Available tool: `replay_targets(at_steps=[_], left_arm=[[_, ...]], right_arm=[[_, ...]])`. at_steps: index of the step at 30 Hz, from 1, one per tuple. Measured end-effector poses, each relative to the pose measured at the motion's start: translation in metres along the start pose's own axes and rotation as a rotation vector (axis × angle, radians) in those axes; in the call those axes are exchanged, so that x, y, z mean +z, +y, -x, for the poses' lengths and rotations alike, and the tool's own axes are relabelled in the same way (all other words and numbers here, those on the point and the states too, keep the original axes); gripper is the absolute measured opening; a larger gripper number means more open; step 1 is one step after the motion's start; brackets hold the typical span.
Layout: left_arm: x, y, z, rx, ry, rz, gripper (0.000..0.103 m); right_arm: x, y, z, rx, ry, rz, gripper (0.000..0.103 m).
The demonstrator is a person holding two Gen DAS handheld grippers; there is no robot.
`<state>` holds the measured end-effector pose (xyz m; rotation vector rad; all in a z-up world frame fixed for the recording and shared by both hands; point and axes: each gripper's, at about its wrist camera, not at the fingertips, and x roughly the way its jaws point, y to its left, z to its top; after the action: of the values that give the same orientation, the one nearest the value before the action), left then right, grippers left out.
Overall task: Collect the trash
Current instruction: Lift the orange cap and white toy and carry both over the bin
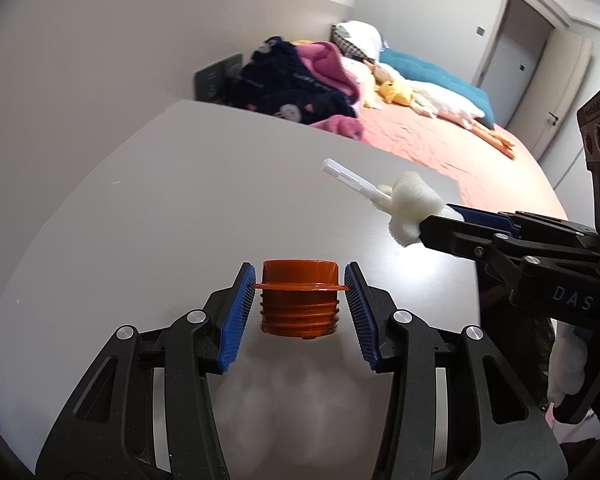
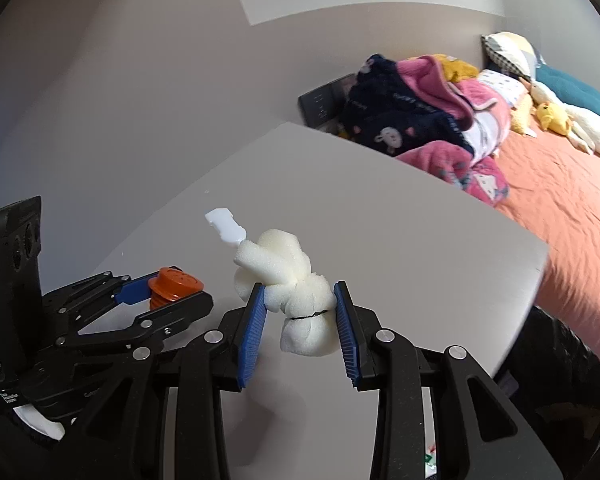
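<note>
My left gripper is shut on an orange threaded plastic cap and holds it above the grey table. It also shows in the right wrist view at the left, with the orange cap between its blue pads. My right gripper is shut on a white foam bundle with a white plastic piece sticking out of its far end. From the left wrist view the right gripper comes in from the right, holding the foam bundle over the table.
Behind the table is a bed with an orange cover, a heap of pink and navy blankets, pillows and plush toys. A dark panel stands by the wall. A door is at the far right.
</note>
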<state>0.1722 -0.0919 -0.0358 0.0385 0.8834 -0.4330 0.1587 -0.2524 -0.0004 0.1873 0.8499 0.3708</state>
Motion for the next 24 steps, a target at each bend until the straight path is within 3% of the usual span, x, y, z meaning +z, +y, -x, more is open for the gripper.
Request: replay_targets(at_steps=[24], left_arm=[[0.005,-0.123,0.001,-0.121,-0.011,-0.188,0.046]], right_arm=[[-0.05,-0.083,0.106,-0.078,-0.123,-0.145,0.036]])
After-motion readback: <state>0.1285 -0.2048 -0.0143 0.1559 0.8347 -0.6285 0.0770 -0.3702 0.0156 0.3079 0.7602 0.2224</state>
